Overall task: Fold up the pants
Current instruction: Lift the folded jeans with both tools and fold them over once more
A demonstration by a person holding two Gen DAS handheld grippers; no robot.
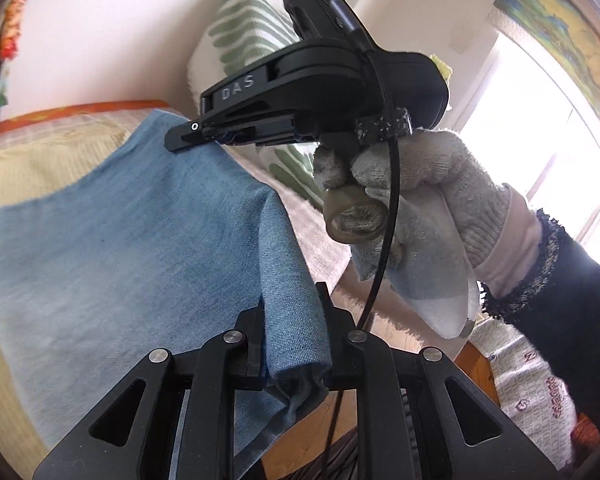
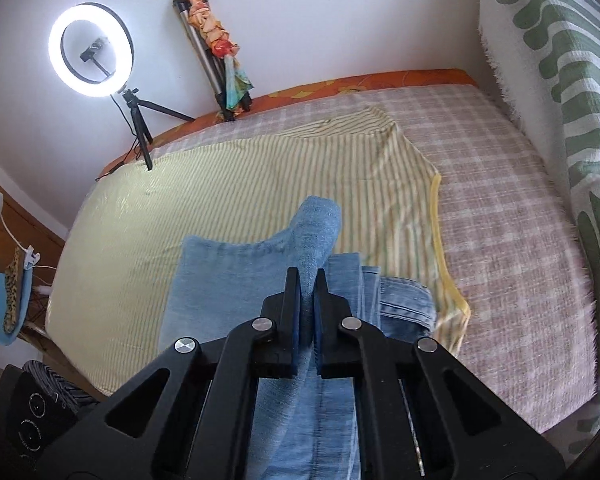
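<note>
Both hand-held grippers pinch the blue denim pants and carry a fold across the bed. The left hand-held gripper is pressed onto a bunched edge; the right hand-held gripper clamps a raised fold above the layers lying on the striped yellow sheet. Next, I judge, both corners need lowering level and aligned before release.

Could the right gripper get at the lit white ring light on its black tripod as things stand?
Probably not. The right gripper is shut on a fold of the blue denim pants, and the ring light stands at the far edge of the bed, across the yellow striped sheet.
</note>
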